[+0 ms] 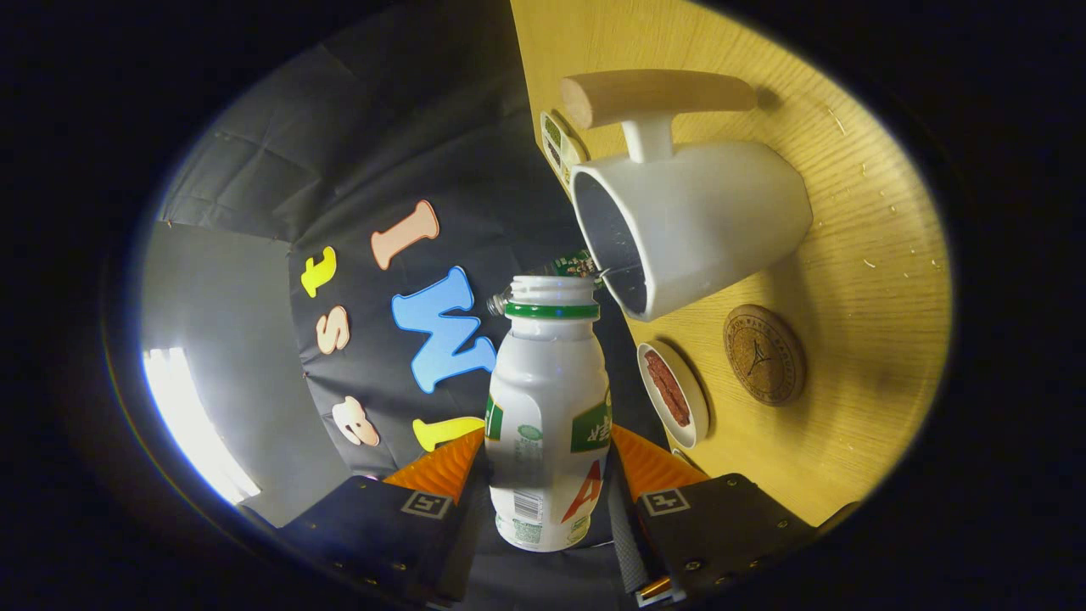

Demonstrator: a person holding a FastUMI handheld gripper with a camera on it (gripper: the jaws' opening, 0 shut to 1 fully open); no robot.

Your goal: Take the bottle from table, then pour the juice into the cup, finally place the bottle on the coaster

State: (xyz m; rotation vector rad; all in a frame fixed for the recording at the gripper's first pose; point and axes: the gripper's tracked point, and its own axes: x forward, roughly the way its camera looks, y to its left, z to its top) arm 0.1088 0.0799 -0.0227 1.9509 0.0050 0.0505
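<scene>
The tongs point(547, 475) are clamped on the small white plastic juice bottle with a green neck ring and an open mouth point(547, 407), one finger pressing each side of its lower body, so the bottle sits between them with its mouth pointing ahead. The whole view is rolled over: the pale wooden table point(857, 255) stands like a wall beside the bottle, which suggests the bottle is tipped well onto its side for pouring. Its open mouth lies just beside the rim of the white ceramic cup with a wooden bar handle point(704, 221), close enough that juice should fall inside and not onto the table; no stream can be made out. Gripping low on the body leaves the neck free to reach the rim.

On the table beyond the cup lie a round brown cork coaster point(764, 355) and, next to it, a small white dish holding something reddish brown point(674, 395). The coaster is bare, waiting for the bottle. My reading is that the pour is under way, with the set-down on the coaster left to do
</scene>
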